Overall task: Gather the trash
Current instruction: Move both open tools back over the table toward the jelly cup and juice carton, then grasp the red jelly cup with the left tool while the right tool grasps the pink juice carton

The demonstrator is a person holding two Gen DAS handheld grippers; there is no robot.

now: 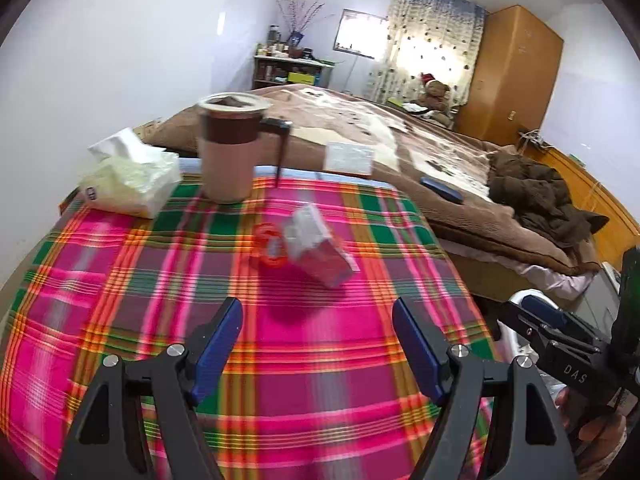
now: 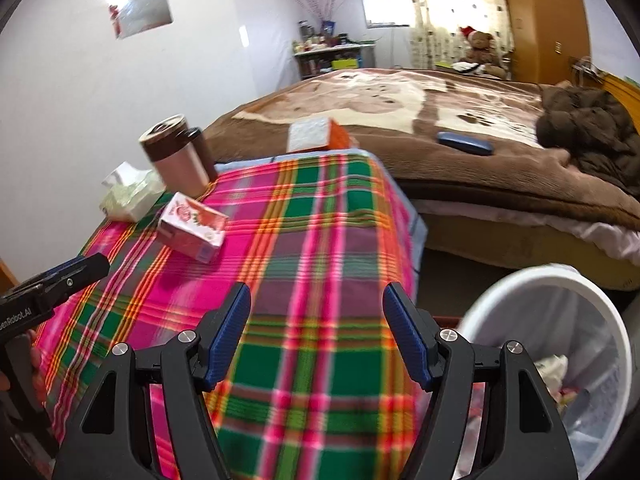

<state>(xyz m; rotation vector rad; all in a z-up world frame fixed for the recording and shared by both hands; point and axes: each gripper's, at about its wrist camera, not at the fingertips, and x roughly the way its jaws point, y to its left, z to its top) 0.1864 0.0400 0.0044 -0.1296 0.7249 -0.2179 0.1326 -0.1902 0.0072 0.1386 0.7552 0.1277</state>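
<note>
Worktop (image 1: 120, 320) under a plaid cloth, beside a bed (image 1: 400, 136). White bin (image 2: 552, 280) on the floor at the worktop's right edge, with litter inside. Mug (image 1: 228, 148) and tissue pack (image 1: 128, 184) stand at the far left. Left tongs (image 1: 318, 344) and right tongs (image 2: 316, 332) both stand well apart, hold nothing and touch nothing, above the cloth. Carton (image 1: 320, 248) lies on its side mid-cloth, long axis running from far-left to near-right; a red ring-shaped scrap (image 1: 268, 246), blurred, touches its left side.
</note>
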